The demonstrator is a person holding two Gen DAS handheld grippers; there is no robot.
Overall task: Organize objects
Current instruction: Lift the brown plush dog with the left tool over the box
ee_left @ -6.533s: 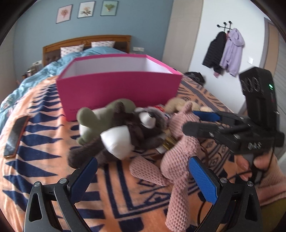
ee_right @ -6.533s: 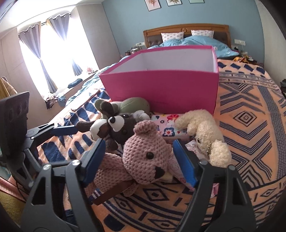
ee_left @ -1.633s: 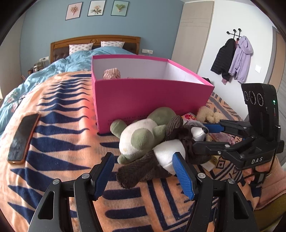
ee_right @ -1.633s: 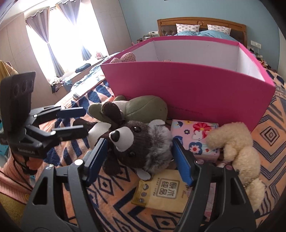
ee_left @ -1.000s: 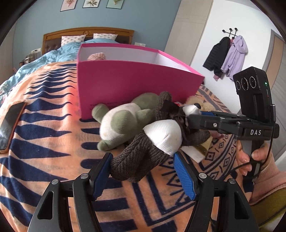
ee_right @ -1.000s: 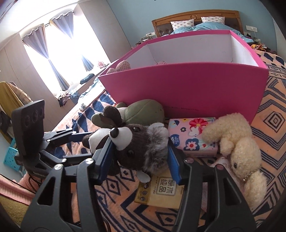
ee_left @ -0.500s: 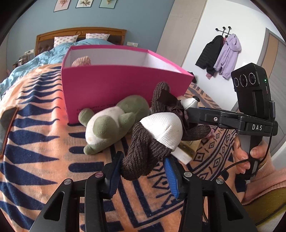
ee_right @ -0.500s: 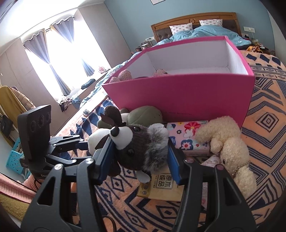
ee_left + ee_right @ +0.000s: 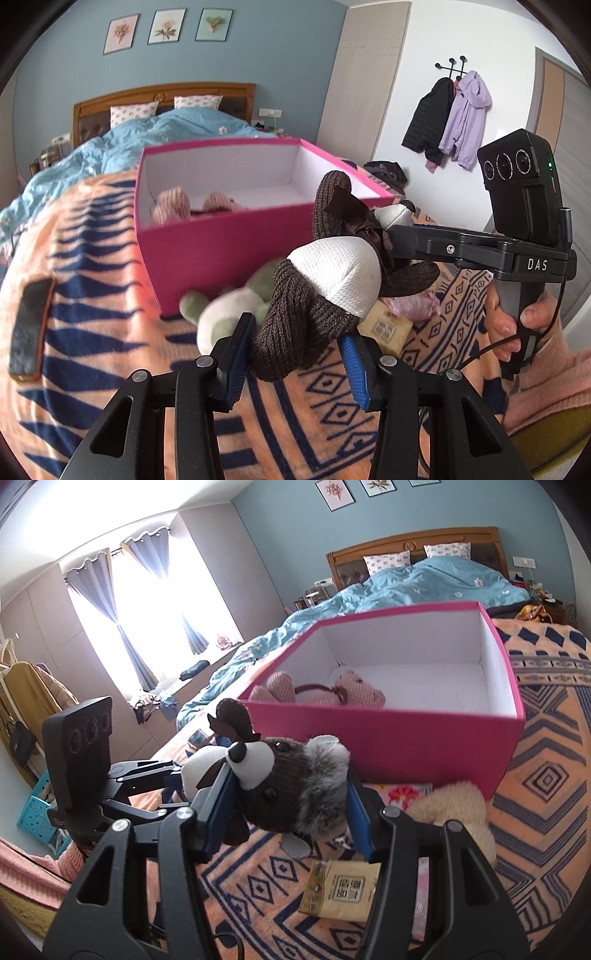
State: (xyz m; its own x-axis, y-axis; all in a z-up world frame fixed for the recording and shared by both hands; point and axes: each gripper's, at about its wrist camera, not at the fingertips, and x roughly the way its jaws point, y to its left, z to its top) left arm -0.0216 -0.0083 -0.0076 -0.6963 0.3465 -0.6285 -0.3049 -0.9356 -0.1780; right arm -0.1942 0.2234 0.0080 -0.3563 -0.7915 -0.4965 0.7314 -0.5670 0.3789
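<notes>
A brown knitted plush animal [image 9: 332, 280] with a white belly hangs above the patterned blanket, held at both ends. My left gripper [image 9: 295, 343] is shut on its dark lower leg. My right gripper [image 9: 288, 801] is shut on its head [image 9: 291, 790], blue pads pressing on both cheeks. In the left wrist view the right gripper [image 9: 397, 240] comes in from the right, a hand [image 9: 517, 321] on its handle. Just behind stands the open pink box [image 9: 406, 738], also the pink box [image 9: 221, 251], with a pink knitted bear [image 9: 354, 694] lying inside.
Below the lifted toy lie a green and white plush [image 9: 229, 317], a cream plush [image 9: 454, 805], a yellow packet [image 9: 343, 890] and a floral pack [image 9: 402, 794]. A phone [image 9: 29, 332] rests on the blanket at far left. A blue duvet lies behind the box.
The left gripper's jaws closed onto the brown plush's leg. Both grippers have since risen together, lifting the plush off the blanket. More of the box's inside shows now.
</notes>
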